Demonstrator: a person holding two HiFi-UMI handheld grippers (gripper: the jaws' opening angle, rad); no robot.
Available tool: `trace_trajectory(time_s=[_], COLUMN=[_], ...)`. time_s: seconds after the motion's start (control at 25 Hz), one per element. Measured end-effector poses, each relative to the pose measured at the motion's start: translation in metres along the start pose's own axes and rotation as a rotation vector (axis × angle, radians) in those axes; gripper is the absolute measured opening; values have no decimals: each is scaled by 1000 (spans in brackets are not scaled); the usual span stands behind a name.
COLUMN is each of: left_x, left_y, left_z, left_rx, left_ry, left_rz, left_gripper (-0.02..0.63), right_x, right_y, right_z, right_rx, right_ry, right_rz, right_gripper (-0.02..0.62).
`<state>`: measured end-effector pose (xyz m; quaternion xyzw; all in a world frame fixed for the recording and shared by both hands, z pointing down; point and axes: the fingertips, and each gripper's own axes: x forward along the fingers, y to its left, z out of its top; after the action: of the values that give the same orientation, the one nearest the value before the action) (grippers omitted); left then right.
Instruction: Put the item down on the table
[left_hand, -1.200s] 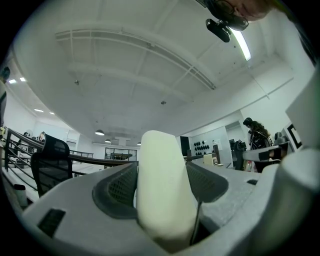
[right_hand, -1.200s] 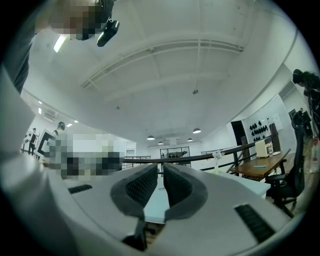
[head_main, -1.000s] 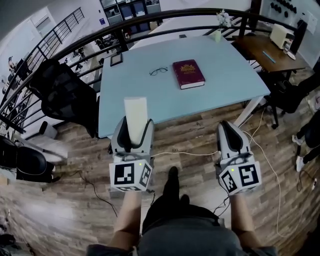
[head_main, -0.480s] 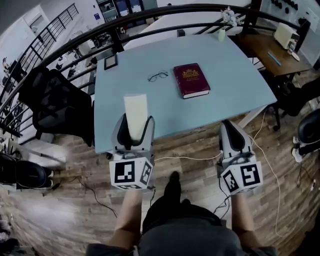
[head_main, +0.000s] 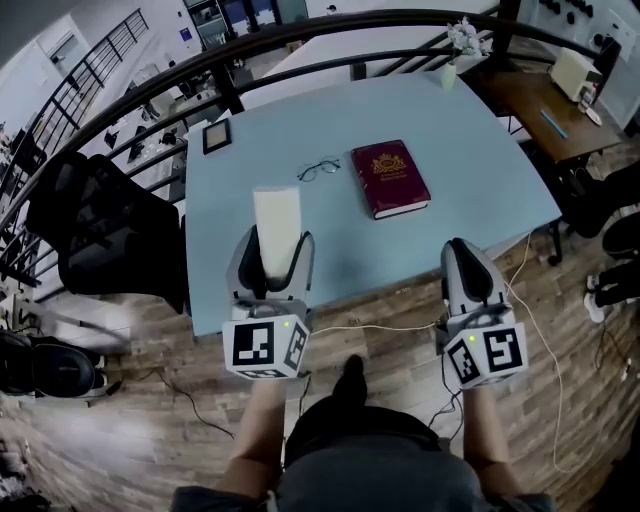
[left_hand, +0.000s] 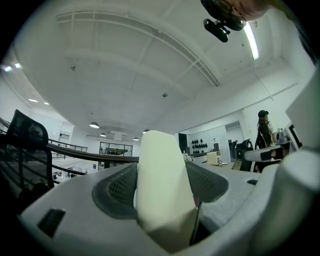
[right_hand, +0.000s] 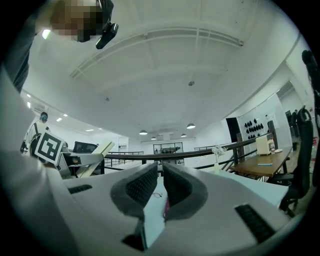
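Here, cream block (left_hand: 162, 190) between left gripper's (left_hand: 162, 182) fingers (left_hand: 116, 192)

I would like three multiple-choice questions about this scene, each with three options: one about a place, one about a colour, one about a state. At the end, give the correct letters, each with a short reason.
1. In the head view, where do the glasses lie?
A. On top of the red book
B. On the table, to the left of the red book
C. Under the red book

2. What colour is the table top?
A. Black
B. Light blue
C. Yellow

3. What is the state of the left gripper?
A. Open and empty
B. Shut on the glasses
C. Shut on a pale block

Answers:
1 B: the glasses rest on the table top, beside the book's left edge and apart from it.
2 B: the whole top shows light blue.
3 C: the left gripper view shows the pale block standing between the two jaws.
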<state>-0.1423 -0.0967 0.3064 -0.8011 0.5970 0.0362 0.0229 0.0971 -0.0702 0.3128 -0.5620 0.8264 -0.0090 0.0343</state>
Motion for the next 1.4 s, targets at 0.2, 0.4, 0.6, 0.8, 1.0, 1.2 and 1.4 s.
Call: trace_trajectory(time_s=[0.2,0.4,0.6,0.8,1.0,1.2,1.4], left_x=[21,39,49,60,74,90,107], left_y=[13,26,34,37,38,42,44], left_z=[-6,-12,-15,-13,-13,-12,-11], left_rx=[-9,-23,-28,-23,-22,-14,-4], left_ry=[3,6,7,5,-2,-7,-10], left_rz=[-22,-33,-38,-41,-38,-19,-1], left_gripper=[305,305,305,305,305,305,305], right_x=[22,43,52,60,73,92,112], right_y=[-1,-3,-5,-11,-19,-29,-41], right_z=[-1,-5,-4,-3,-1,2,6], right_rx=[-8,-18,-17,-17,-19,-19,-19], right_ry=[4,10,12,14,3,-13,-27], right_rz=[-21,-38,-51,-60,-57,-40,-19], right_gripper=[31,31,31,31,31,31,31])
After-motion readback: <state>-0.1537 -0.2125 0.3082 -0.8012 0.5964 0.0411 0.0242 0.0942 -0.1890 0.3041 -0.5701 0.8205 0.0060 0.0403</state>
